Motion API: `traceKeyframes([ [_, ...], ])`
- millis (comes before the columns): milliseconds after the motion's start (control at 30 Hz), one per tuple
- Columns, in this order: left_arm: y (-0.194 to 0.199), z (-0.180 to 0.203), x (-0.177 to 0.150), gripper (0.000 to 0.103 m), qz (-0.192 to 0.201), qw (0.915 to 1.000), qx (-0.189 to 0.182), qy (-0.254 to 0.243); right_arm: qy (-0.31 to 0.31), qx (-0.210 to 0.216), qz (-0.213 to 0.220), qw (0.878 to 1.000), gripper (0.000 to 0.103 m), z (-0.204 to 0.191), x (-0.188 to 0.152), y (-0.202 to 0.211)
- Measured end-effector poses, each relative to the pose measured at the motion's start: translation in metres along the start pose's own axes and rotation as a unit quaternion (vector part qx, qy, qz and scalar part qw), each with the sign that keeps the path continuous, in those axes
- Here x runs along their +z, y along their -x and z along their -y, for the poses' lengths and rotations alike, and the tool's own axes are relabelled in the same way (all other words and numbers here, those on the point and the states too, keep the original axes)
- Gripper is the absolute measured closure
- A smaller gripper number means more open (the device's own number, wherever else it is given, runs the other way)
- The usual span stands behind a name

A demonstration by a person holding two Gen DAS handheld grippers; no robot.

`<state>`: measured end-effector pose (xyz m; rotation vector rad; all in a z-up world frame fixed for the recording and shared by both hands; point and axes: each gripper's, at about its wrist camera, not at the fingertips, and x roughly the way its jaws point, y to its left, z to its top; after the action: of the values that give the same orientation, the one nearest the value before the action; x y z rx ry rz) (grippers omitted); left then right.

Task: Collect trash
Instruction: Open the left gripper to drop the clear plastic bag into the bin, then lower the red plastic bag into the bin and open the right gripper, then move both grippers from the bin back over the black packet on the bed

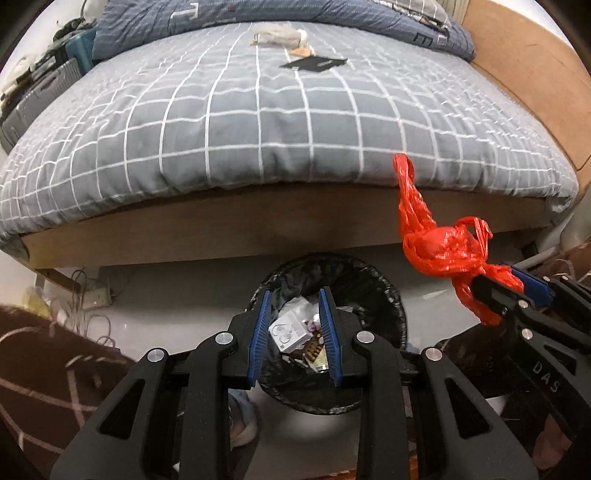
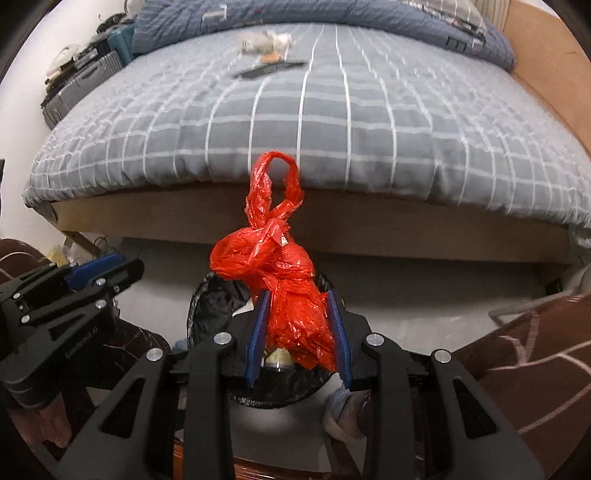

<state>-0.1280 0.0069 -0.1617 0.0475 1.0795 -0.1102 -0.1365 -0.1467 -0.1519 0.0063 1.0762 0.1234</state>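
My right gripper (image 2: 298, 295) is shut on a knotted red plastic bag (image 2: 284, 295), whose handle loop sticks up in front of the bed edge. The bag hangs above a black-lined trash bin (image 2: 207, 295) on the floor. In the left wrist view the red bag (image 1: 439, 247) and right gripper (image 1: 496, 278) are at the right. My left gripper (image 1: 294, 295) stands open over the bin (image 1: 388, 295), nothing between its blue pads. A white box (image 1: 288, 330) and other scraps lie inside. On the bed, crumpled white trash (image 1: 280, 35) and a flat black packet (image 1: 314, 64) lie far back.
The grey checked bed (image 1: 258, 129) fills the view ahead, its wooden frame (image 1: 221, 229) just behind the bin. Cables and a power strip (image 1: 96, 295) lie under the bed at left. Cases (image 1: 40, 88) are stacked at far left. Brown patterned fabric (image 2: 535, 332) flanks both sides.
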Motion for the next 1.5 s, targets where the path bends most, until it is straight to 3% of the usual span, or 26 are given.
traceKeyframes([
  [200,-0.028,-0.009,0.000,0.074,-0.015,0.9998,0.016,-0.005,0.006,-0.017,-0.037,0.999,0.073,-0.008,-0.003,-0.040],
  [367,-0.039,-0.016,-0.002,0.034,-0.021,0.9996,0.011,0.012,0.004,-0.017,-0.057,0.998,0.072,-0.012,-0.004,-0.058],
  [433,-0.039,-0.017,-0.001,0.025,-0.015,0.9997,0.013,0.013,0.004,-0.012,-0.060,0.998,0.072,-0.015,-0.003,-0.061],
  [667,-0.043,-0.026,-0.004,0.008,-0.021,0.9993,0.023,0.020,0.012,-0.015,-0.066,0.998,0.072,-0.027,-0.005,-0.069],
  [833,-0.043,-0.036,-0.005,0.006,-0.024,0.9987,0.027,0.035,0.011,-0.020,-0.064,0.998,0.068,-0.030,-0.002,-0.070],
  [1133,-0.037,-0.038,-0.002,0.006,-0.019,0.9986,0.020,0.046,0.003,-0.025,-0.053,0.998,0.047,-0.024,0.002,-0.063],
  [1367,-0.026,-0.043,0.004,0.006,-0.010,0.9979,0.017,0.061,0.007,-0.049,-0.006,0.999,0.022,-0.021,0.011,-0.038],
  [1500,-0.016,-0.043,0.010,0.006,0.003,0.9981,0.021,0.058,0.001,-0.064,0.032,0.997,0.014,-0.016,0.018,-0.019],
])
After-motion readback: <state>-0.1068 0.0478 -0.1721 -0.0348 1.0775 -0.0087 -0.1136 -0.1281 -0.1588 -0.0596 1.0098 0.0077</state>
